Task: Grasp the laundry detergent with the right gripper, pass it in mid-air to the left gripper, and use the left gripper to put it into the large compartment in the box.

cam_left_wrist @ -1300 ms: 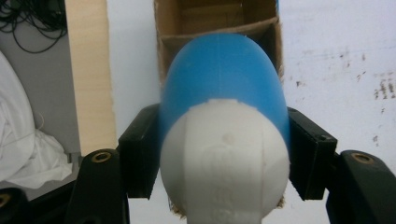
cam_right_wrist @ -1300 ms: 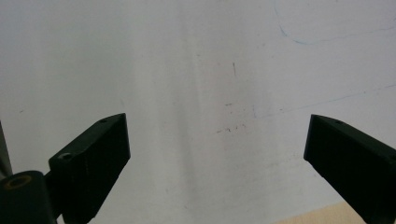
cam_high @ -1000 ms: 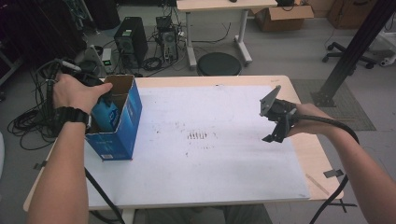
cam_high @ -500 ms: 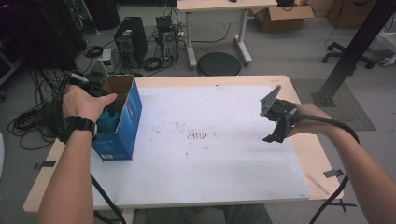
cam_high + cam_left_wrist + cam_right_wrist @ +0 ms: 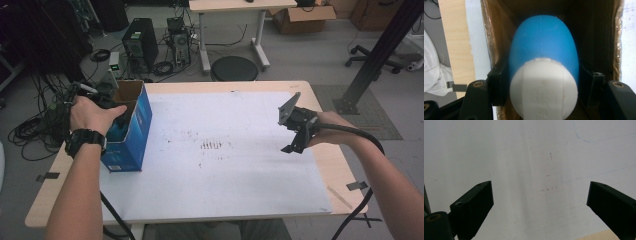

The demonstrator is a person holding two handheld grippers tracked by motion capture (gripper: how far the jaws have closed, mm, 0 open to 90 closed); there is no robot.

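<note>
Over at the left edge of the tabletop (image 5: 235, 195), the person's left hand (image 5: 92, 114) has the left tool (image 5: 541, 82) pushed down into the open top of a blue cardboard box (image 5: 131, 131). From the left gripper view, its two black jaws are clamped on either side of a blue bottle with a white cap (image 5: 543, 72); the cap faces the camera and the rounded blue body points deeper into the box, with brown cardboard walls close on both sides. The bottle sits inside the box, held off the walls as far as I can tell, though whether its far end touches the bottom is hidden. The box stands upright on the white sheet (image 5: 225, 125) that covers most of the tabletop, near the sheet's left border. Well apart, on the right side, the right hand (image 5: 327, 127) holds the right tool (image 5: 541, 202) above the sheet with its jaws spread wide and nothing between them; a black cable (image 5: 365, 142) trails back from it along the forearm.
</note>
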